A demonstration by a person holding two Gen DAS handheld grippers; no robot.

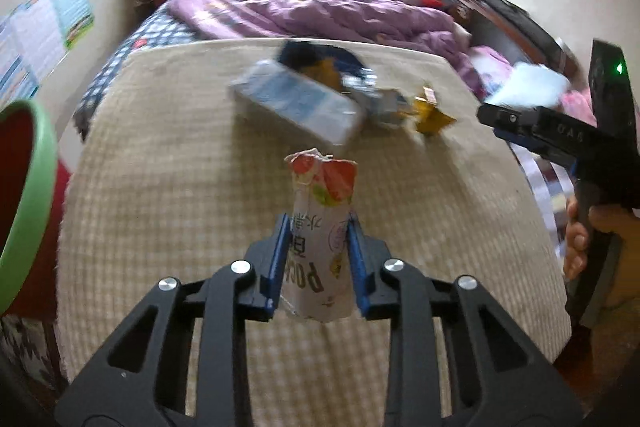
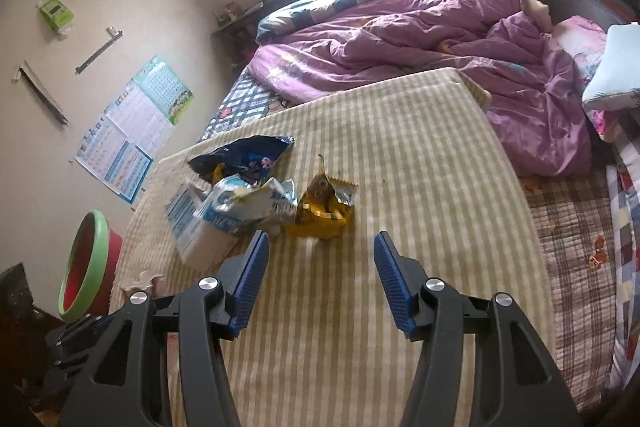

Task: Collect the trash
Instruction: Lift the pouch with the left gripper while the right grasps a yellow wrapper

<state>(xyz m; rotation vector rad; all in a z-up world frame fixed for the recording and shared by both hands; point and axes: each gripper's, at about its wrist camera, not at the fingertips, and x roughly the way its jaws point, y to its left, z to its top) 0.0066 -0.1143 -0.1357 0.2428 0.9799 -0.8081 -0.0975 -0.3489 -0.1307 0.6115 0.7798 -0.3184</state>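
Note:
My left gripper (image 1: 318, 259) is shut on a white and red snack wrapper (image 1: 320, 227) and holds it upright above the beige checked cloth (image 1: 160, 187). Beyond it lie a blue and white carton (image 1: 298, 103), a dark blue bag (image 1: 320, 61) and a yellow wrapper (image 1: 430, 111). My right gripper (image 2: 320, 263) is open and empty, just short of the yellow wrapper (image 2: 324, 207), with the blue and white carton (image 2: 208, 223) and the dark blue bag (image 2: 244, 157) to its left. The right gripper also shows at the right edge of the left wrist view (image 1: 532, 131).
A red bin with a green rim (image 2: 90, 263) stands on the floor left of the bed; its rim shows in the left wrist view (image 1: 34, 199). A purple duvet (image 2: 420, 43) is bunched at the far end. A patchwork blanket (image 2: 580, 247) lies to the right.

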